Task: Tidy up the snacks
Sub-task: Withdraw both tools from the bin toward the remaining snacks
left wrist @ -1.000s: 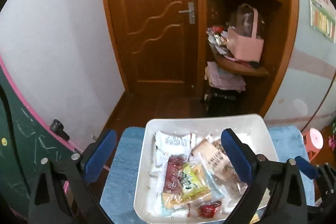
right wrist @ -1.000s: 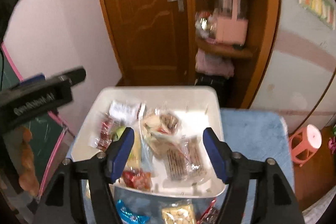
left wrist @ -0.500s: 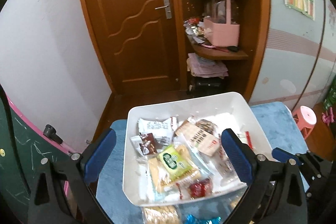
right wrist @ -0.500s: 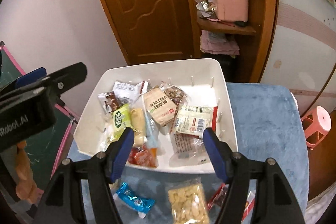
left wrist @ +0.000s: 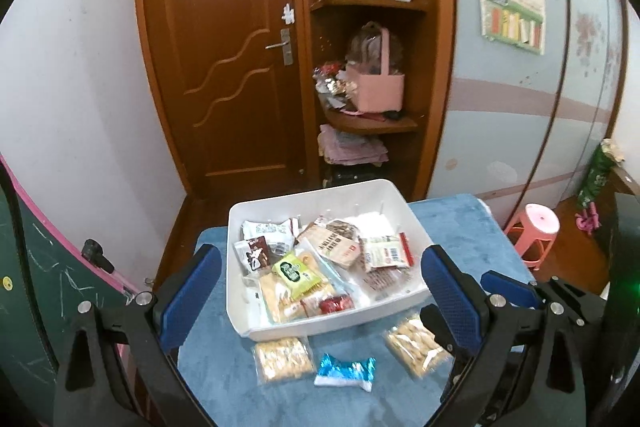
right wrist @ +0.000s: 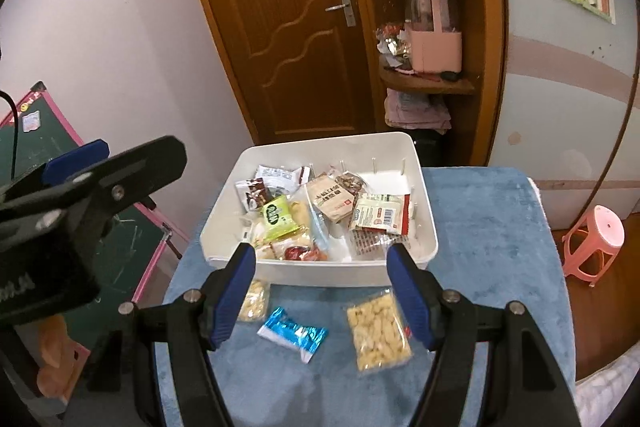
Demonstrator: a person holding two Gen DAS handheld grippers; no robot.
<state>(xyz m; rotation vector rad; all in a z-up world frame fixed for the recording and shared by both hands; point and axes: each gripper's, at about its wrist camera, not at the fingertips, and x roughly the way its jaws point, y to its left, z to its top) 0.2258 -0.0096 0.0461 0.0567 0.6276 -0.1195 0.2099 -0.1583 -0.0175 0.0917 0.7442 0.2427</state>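
A: Quick pass. Your left claw (left wrist: pixel 320 279) is spread wide, nothing between the blue pads, hanging over the near edge of the white bin (left wrist: pixel 404 205).

B: Right claw (right wrist: pixel 322 291)?

A: Also spread, empty. It sits over the blue surface (right wrist: pixel 488 227) just in front of the bin, with loose packets showing between its fingers.

B: Which packets are out of the bin?

A: Three, all on the surface in front of the bin's near wall. A blue foil candy (right wrist: pixel 293 334) in the middle, a clear bag of pale crackers (right wrist: pixel 378 331) to its right, and a second clear cracker bag (right wrist: pixel 254 301) to its left, partly behind your right claw's left finger. In the left view the same three show: blue candy (left wrist: pixel 345 371), left bag (left wrist: pixel 283 359), right bag (left wrist: pixel 416 345).

B: Touching the bin?

A: The left bag looks just against the near wall; the other two lie near it, apart.

B: Inside the bin?

A: A loose pile: green-label packet (right wrist: pixel 278 219) left of centre, brown-label packet (right wrist: pixel 332 201) behind it toward the middle, a white one with a barcode (right wrist: pixel 378 217) on the right, a red wrapped sweet (left wrist: pixel 336 304) at the near wall.

B: Anything else?

A: Beyond the bin, a wooden door (right wrist: pixel 288 27); right of it a pink stool (right wrist: pixel 596 239) on the floor.
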